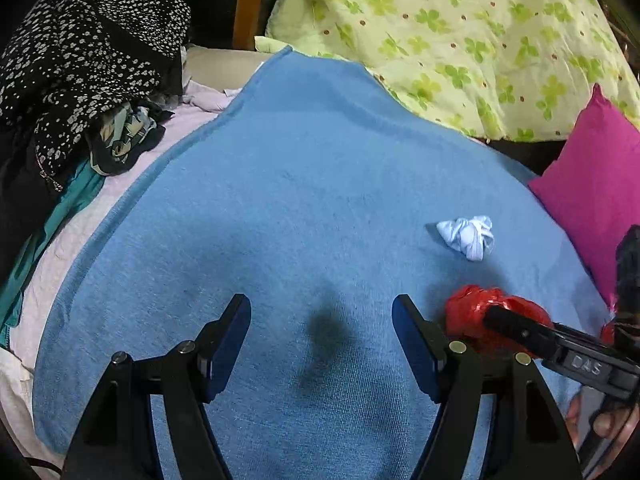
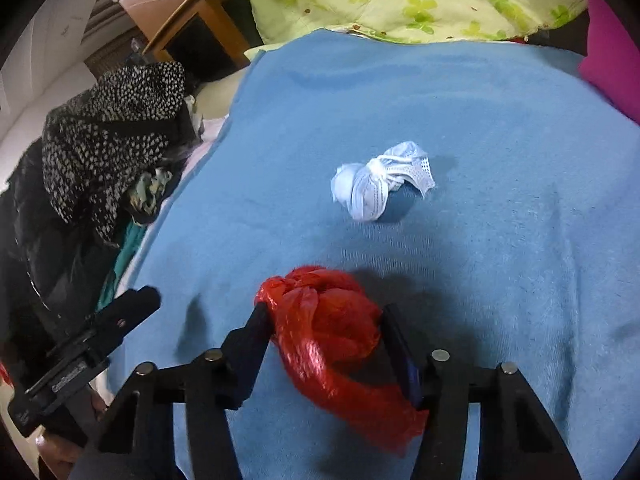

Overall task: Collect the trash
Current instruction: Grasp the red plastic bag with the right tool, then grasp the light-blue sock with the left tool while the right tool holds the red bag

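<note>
Two trash pieces on blue blanket (image 2: pixel 480 128). My right gripper (image 2: pixel 324 328) is pinched on red plastic bag (image 2: pixel 324 320). White wad (image 2: pixel 380 184) lies just beyond, untouched. Left gripper (image 1: pixel 320 344) half open, empty. No bin visible.

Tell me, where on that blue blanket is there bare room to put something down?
Bare blue blanket stretches between the clothes pile and the white wad. It is crowded near the pink pillow, around the red bag in the right claw.

One red plastic bag (image 2: pixel 324 320), one white knotted bag (image 2: pixel 380 184), two hand-held grippers (image 1: pixel 322 340)
</note>
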Tool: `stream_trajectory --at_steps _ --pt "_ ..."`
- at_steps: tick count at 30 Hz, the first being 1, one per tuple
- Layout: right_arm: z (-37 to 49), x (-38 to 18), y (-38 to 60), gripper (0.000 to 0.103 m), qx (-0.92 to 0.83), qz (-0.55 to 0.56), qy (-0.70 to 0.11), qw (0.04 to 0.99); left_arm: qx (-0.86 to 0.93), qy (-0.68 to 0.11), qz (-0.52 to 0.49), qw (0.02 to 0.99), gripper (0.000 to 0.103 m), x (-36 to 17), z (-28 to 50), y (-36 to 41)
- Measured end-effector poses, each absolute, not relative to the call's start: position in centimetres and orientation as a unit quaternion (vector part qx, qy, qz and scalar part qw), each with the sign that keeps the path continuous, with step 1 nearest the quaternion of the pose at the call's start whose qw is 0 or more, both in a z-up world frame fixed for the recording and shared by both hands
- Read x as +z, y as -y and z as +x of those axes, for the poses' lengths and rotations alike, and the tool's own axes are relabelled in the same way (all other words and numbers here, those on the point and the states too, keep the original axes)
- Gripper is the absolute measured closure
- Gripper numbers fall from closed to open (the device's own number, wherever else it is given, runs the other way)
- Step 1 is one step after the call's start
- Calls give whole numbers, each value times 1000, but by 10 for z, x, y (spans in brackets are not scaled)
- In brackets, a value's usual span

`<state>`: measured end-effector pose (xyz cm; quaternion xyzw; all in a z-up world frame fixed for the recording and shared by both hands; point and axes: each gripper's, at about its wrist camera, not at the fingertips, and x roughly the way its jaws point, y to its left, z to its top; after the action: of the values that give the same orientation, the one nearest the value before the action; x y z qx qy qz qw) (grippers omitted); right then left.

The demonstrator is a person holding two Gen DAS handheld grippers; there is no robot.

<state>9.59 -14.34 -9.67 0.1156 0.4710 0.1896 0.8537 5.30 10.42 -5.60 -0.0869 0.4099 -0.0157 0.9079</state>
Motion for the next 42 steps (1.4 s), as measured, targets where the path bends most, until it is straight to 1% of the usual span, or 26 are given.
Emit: stream_trajectory --at_steps 5,9,13,19,23,30,34,42 --pt "85 -88 168 47 183 146 -465 854 -7 -397 -65 916 29 -56 53 -92" --pt "75 -72 217 47 160 196 -433 865 -14 -376 -42 926 29 -53 50 -73" --pt "63 -60 262 47 123 216 -408 879 -36 -359 -2 933 29 -52 51 -43" --pt "50 -46 316 47 82 249 -379 887 -79 -372 25 925 29 -56 53 -7" --pt "52 -42 331 47 73 259 -372 888 -105 -372 63 920 29 -53 58 28" --pt "57 -52 357 47 49 280 -379 880 -153 -384 83 907 29 -41 92 75" --pt "59 -56 372 47 42 298 -379 875 -156 -399 94 898 29 -42 113 82" --pt "63 -56 371 47 57 302 -374 875 -172 -392 114 897 29 -27 132 72"
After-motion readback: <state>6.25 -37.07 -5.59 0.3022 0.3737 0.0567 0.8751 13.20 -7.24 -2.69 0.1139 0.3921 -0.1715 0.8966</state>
